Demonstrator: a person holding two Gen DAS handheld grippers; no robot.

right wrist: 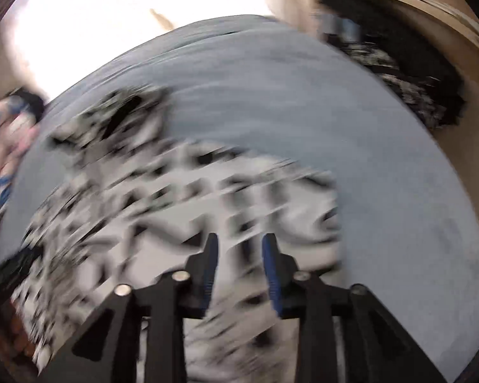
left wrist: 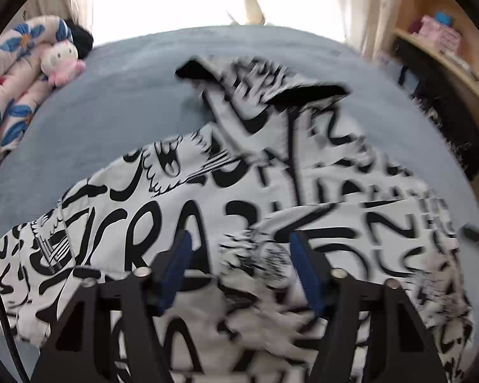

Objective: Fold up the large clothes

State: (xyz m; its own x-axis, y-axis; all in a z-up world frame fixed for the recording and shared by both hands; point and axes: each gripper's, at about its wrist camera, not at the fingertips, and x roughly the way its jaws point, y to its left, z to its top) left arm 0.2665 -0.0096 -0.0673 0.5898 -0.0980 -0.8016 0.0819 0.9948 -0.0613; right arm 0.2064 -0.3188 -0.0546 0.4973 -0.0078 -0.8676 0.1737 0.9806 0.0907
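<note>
both grippers' parted jaws hang over printed garment [left wrist: 207, 198] on bed [left wrist: 111, 95].

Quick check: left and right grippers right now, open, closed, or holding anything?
Left gripper: open, nothing held, above the black-and-white printed garment.
Right gripper: partly open, nothing visibly pinched, over the same garment; the view is blurred.

Both grippers angled downward, jaws apart

The left gripper [left wrist: 239, 249] has its blue pads spread wide; the right gripper [right wrist: 239, 252] has its pads closer together, nothing clamped between either pair.
</note>
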